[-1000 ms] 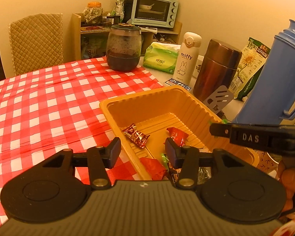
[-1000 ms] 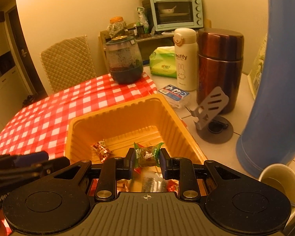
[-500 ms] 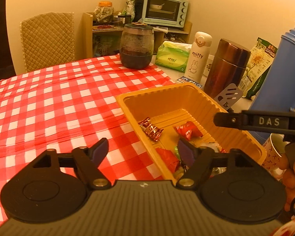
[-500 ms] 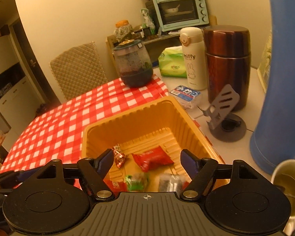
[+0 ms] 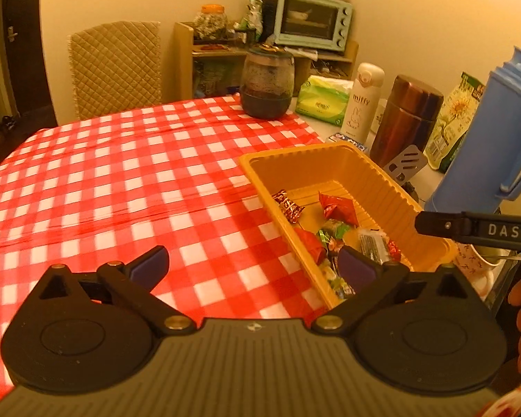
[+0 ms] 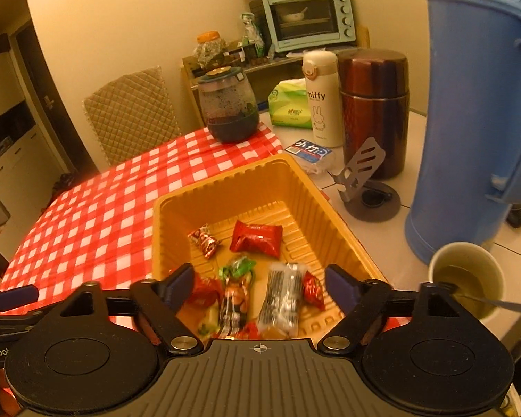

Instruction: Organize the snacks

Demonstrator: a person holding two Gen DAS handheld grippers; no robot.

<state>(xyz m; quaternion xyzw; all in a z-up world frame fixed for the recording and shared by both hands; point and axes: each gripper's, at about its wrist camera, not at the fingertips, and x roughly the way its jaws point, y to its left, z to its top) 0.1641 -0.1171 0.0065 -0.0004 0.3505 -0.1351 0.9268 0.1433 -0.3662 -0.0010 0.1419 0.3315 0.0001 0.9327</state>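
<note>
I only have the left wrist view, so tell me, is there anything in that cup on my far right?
Observer: Yes. In the right wrist view the paper cup holds a pale liquid, with a spoon resting in it.
Operator: What is the grey slotted thing beside the tray?
Observer: A stand on a round base, next to the brown flask.
Operator: How does the right gripper stand?
Observer: The right gripper is open and empty above the near end of the yellow tray, over the wrapped snacks.
</note>
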